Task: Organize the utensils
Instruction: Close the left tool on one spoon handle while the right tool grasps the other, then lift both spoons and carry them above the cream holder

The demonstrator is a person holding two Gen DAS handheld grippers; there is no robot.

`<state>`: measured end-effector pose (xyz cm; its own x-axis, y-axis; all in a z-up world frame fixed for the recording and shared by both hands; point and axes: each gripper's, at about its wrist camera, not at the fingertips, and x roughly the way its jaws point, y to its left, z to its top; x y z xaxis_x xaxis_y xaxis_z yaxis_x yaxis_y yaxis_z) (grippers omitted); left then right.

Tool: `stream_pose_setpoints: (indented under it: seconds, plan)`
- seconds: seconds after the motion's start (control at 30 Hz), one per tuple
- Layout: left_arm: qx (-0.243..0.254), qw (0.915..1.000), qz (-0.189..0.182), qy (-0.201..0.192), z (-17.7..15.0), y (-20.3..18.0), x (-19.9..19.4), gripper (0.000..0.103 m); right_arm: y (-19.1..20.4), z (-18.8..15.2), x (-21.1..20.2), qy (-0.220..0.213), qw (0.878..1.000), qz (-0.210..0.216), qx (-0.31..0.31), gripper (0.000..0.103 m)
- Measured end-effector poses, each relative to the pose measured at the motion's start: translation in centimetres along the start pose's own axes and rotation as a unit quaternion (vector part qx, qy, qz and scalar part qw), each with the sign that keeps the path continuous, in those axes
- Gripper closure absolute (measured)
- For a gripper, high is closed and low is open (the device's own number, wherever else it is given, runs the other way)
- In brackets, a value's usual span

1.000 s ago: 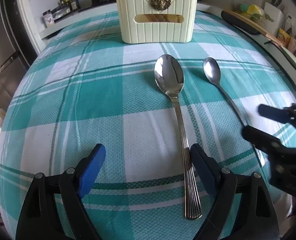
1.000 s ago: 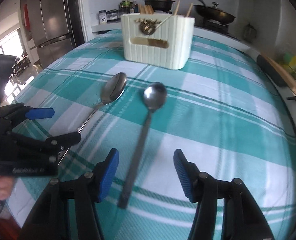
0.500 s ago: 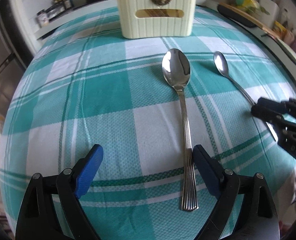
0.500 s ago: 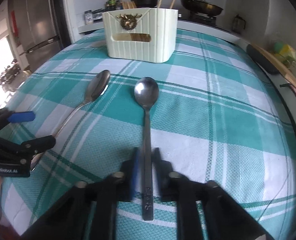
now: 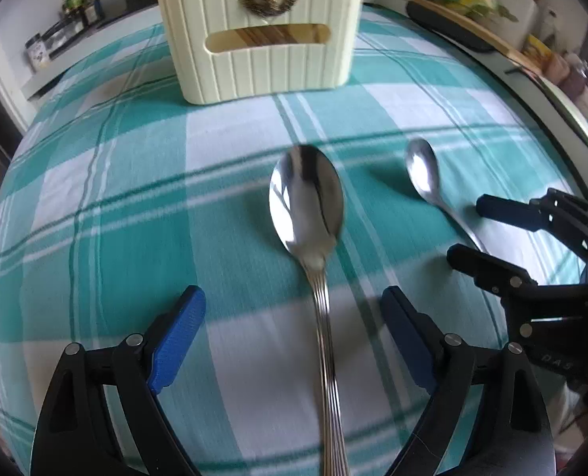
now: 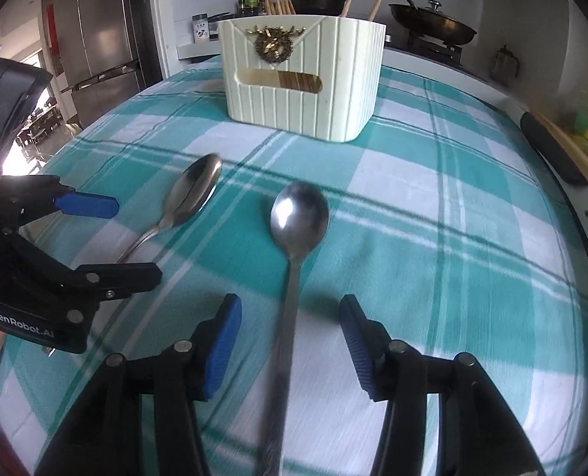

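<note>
Both claws, left gripper (image 5: 292, 333) and right gripper (image 6: 290, 337), gape empty, each straddling its own spoon's handle lengthwise (right jaws just widened).

The right gripper (image 6: 290, 333) has just been opening its jaws; the handle of the plain spoon (image 6: 298, 214) lies between the blue pads, not pressed. To the left, the left gripper (image 6: 115, 238) stands open around the ribbed spoon (image 6: 194, 190). Behind stands the cream utensil holder (image 6: 301, 79) on the checked tablecloth (image 6: 432, 238).
</note>
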<state>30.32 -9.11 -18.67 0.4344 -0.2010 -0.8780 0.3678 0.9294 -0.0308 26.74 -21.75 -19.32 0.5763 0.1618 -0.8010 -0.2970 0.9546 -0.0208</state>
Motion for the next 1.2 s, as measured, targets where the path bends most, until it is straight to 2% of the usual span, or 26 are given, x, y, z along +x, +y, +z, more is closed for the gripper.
stream_pose_setpoints:
  seconds: [0.13, 0.23, 0.5, 0.6, 0.63, 0.87, 1.0, 1.2]
  plan:
    - [-0.003, 1.0, 0.005, -0.002, 1.2, 0.0, 0.7, 0.017, -0.3, 1.5, 1.3, -0.004, 1.0, 0.003, -0.007, 0.05]
    - [0.001, 0.9999, 0.005, -0.009, 1.9, -0.2, 1.0, 0.026, -0.2, 2.5, 2.1, -0.006, 1.0, 0.005, -0.017, 0.05]
    - [-0.003, 0.9996, 0.005, -0.027, 3.0, 0.3, 1.4, 0.042, -0.1, 3.5, 3.0, -0.007, 1.0, 0.006, -0.019, 0.052]
    - [0.005, 0.9992, 0.001, -0.039, 2.9, 0.1, 1.3, 0.061, 0.2, 3.7, 3.0, -0.009, 1.0, -0.001, -0.02, 0.064]
    - [0.006, 0.9992, 0.0, -0.041, 2.8, 0.1, 1.2, 0.061, 0.3, 3.7, 3.0, -0.01, 1.0, -0.006, -0.02, 0.067]
    - [-0.018, 0.9985, -0.016, -0.049, 2.4, 1.0, 0.8, 0.061, -0.3, 3.6, 2.1, -0.031, 1.0, -0.001, 0.001, 0.067]
    - [-0.037, 0.9967, -0.022, -0.069, 1.6, 1.9, -1.2, 0.061, -0.8, 3.4, -0.5, -0.076, 0.997, 0.02, 0.016, 0.067]
    - [-0.051, 0.99, -0.025, -0.129, 0.4, 2.9, -6.8, 0.061, -0.5, 2.6, -5.7, -0.144, 0.989, 0.04, 0.021, 0.067]
